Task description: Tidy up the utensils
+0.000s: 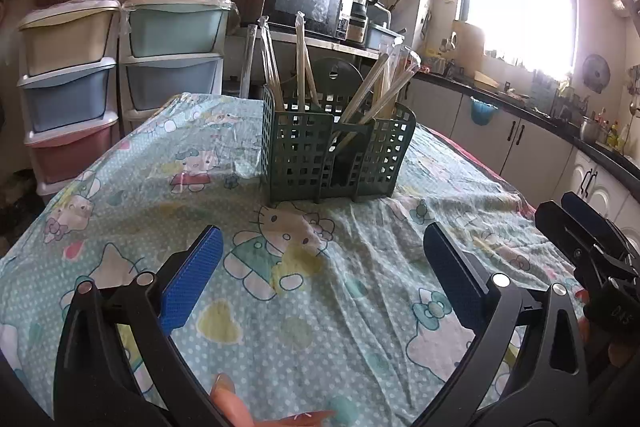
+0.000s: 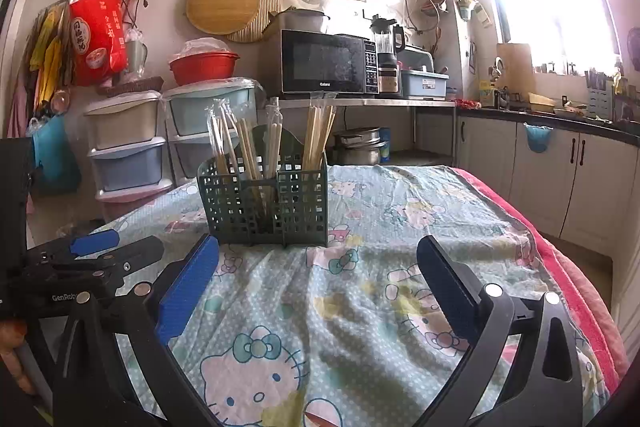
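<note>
Since wrapped chopsticks (image 2: pixel 244 151) already stand sorted in the green caddy (image 2: pixel 264 203) mid-bench, left gripper (image 1: pixel 322 277) and right gripper (image 2: pixel 318 283) hover wide, empty.

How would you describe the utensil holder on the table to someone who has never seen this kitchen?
Find the table under the Hello Kitty tablecloth. Near its far end stands the dark green plastic utensil basket with lattice walls and several compartments. It is the only thing standing on the cloth, and wrapped wooden chopsticks stick up from it.
</note>
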Available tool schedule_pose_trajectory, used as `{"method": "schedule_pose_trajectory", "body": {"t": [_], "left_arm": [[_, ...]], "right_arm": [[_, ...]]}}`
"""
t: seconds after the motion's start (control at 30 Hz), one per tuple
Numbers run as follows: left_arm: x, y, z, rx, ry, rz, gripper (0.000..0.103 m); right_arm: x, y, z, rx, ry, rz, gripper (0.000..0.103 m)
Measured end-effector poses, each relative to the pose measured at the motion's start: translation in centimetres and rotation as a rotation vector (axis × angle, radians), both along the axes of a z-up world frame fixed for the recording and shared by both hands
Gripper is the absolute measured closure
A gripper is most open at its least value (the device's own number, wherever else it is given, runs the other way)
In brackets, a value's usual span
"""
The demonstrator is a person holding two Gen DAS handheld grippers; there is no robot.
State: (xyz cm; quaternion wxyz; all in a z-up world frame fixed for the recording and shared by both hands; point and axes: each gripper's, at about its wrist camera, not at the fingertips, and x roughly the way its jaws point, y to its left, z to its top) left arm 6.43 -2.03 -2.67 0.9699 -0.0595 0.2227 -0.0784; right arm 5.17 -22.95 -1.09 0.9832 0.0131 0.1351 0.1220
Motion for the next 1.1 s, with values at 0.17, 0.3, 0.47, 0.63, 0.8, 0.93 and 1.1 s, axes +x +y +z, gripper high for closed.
{"method": "schedule_pose_trajectory", "body": {"t": [0.17,0.3,0.47,0.63,0.8,0.93,1.1], "left_arm": [[0.05,0.02,0.10,0.000,-0.001,0.000,0.011],[0.06,0.03,0.09,0.000,-0.001,-0.002,0.011],[0.02,0.00,0.08,-0.001,-0.002,-0.003,0.011],[0.00,0.00,0.06,0.000,-0.001,-0.002,0.010],[0.02,-0.01,0.07,-0.001,-0.002,-0.003,0.010],[0.01,-0.01,0.07,-0.002,-0.004,-0.002,0.010],[0.03,-0.01,0.08,-0.001,-0.004,-0.002,0.010]], "right_arm": [[-0.03,-0.02,-0.02,0.000,-0.001,-0.001,0.007],[-0.12,-0.09,0.06,0.002,-0.004,-0.004,0.007],[-0.22,-0.20,0.15,0.004,-0.006,-0.006,0.007],[-0.28,-0.24,0.17,0.007,-0.006,-0.008,0.006],[-0.28,-0.27,0.17,0.006,-0.006,-0.008,0.007],[-0.29,-0.27,0.19,0.007,-0.007,-0.006,0.006],[-0.41,-0.29,0.21,0.007,-0.008,-0.006,0.006]]}}
